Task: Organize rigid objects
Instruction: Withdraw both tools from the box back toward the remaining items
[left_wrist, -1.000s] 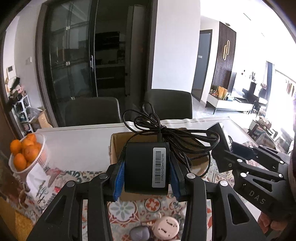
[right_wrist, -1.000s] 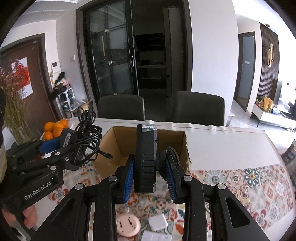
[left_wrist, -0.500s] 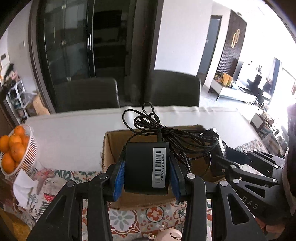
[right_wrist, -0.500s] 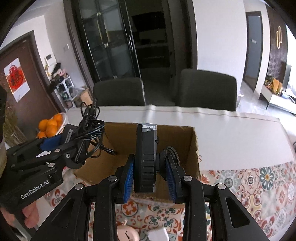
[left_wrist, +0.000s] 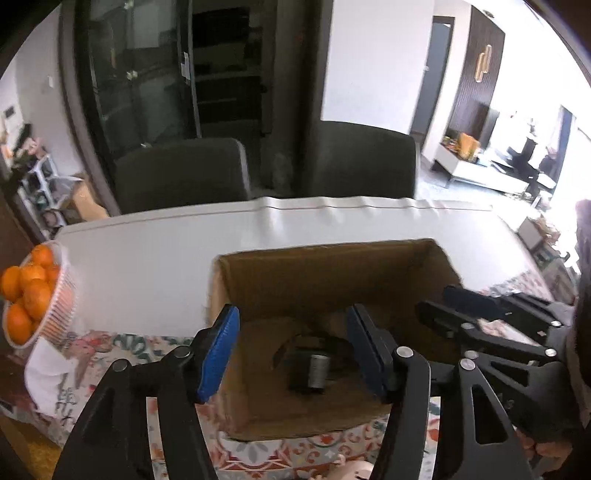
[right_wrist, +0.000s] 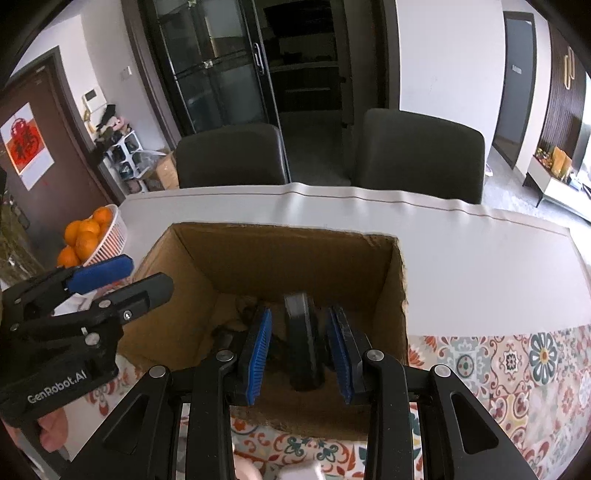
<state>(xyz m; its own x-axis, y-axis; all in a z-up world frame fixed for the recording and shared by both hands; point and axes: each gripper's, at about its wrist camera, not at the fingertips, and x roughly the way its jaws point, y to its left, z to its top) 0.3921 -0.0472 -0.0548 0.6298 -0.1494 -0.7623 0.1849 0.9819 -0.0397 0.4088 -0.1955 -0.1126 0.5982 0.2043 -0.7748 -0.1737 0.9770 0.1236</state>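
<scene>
An open cardboard box (left_wrist: 325, 266) (right_wrist: 280, 254) stands on the table. My left gripper (left_wrist: 293, 354) is open over the box's near wall. A black power adapter (left_wrist: 308, 373) with its cord lies blurred on the box floor below it. My right gripper (right_wrist: 301, 350) is open above the box. A slim black device (right_wrist: 303, 343) stands on edge between its blue pads (right_wrist: 258, 347), blurred and apart from both. The left gripper shows in the right wrist view (right_wrist: 122, 275), and the right gripper shows in the left wrist view (left_wrist: 436, 302), both at the box's sides.
A white basket of oranges (left_wrist: 33, 295) (right_wrist: 92, 236) sits on the table's left. Two dark chairs (right_wrist: 232, 155) stand behind the white table (right_wrist: 480, 266). A patterned cloth (right_wrist: 517, 362) covers the near table. Small pale gadgets (left_wrist: 354, 470) lie near the bottom edge.
Both grippers opened over the box. The adapter with its cord dropped from the left gripper into the box. The slim black device left the right gripper's pads.
</scene>
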